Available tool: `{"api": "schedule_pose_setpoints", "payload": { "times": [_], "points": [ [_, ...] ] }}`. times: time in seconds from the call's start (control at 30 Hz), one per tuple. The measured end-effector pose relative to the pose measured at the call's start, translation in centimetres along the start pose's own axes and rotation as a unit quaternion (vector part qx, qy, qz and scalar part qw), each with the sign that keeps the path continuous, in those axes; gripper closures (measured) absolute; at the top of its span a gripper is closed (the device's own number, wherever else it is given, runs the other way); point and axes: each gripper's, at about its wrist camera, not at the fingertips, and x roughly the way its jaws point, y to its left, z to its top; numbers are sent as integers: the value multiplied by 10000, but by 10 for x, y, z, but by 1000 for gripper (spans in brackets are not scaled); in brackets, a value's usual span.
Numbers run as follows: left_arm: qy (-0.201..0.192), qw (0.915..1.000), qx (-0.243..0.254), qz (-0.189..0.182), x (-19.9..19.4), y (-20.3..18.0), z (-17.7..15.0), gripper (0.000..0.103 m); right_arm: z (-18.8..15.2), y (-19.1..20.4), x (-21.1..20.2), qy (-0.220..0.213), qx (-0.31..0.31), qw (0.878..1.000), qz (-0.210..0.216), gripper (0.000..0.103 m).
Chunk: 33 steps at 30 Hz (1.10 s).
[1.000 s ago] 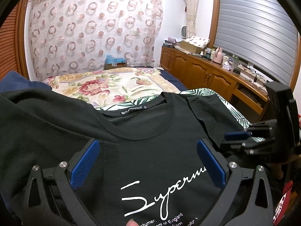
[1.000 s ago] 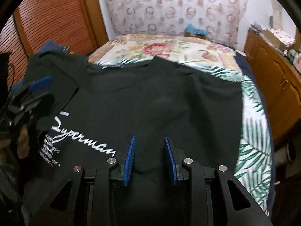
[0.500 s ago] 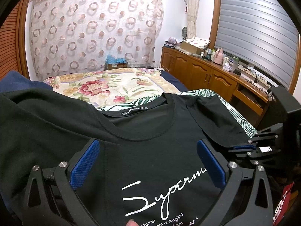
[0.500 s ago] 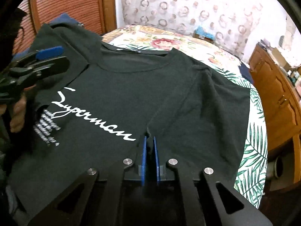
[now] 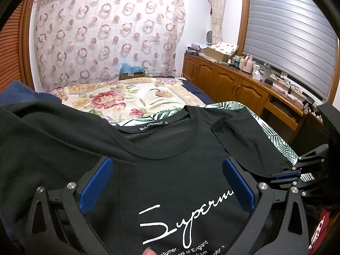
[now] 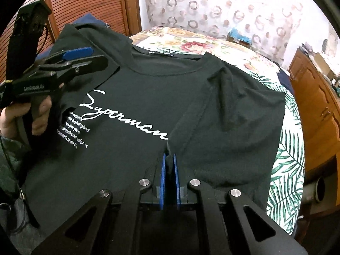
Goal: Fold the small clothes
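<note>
Right wrist: right tool (image 6: pixel 169 165) pinches black T-shirt (image 6: pixel 148 97) on leaf-print bed (image 6: pixel 286 148); left tool (image 5: pixel 167 182) spread.

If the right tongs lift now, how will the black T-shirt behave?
Probably floppy: the black T-shirt already puckers into a ridge where the right tongs pinch it. It looks light, so it should rise easily. The unheld parts will likely drape and drag over the leaf-print sheet.

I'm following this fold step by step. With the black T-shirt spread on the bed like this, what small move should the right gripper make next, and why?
Probably lift and carry the pinched fabric across toward the printed side. The right gripper, whose jaws have just been closing, is shut on a ridge of the black T-shirt beside the white lettering, so that side seems ready to fold over. The left gripper is open above the shirt.
</note>
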Motion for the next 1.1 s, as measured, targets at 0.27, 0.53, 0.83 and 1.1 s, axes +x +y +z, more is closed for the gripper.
{"api": "schedule_pose_setpoints", "payload": {
  "times": [0.27, 0.53, 0.83, 1.1],
  "points": [
    [-1, 10000, 33, 16, -2, -2, 1, 0, 1, -5, -14, -258, 84, 9995, -175, 74],
    [1, 10000, 69, 22, -2, -1, 1, 0, 15, -36, -22, -688, 362, 9954, -555, 45],
    [2, 9997, 199, 155, -3, 7, -1, 0, 29, -93, 12, -734, 743, 9883, -1114, 45],
    [79, 9996, 92, 254, 2, 14, 2, 0, 30, -114, 35, -712, 1050, 9840, -1254, 45]
  ]
}}
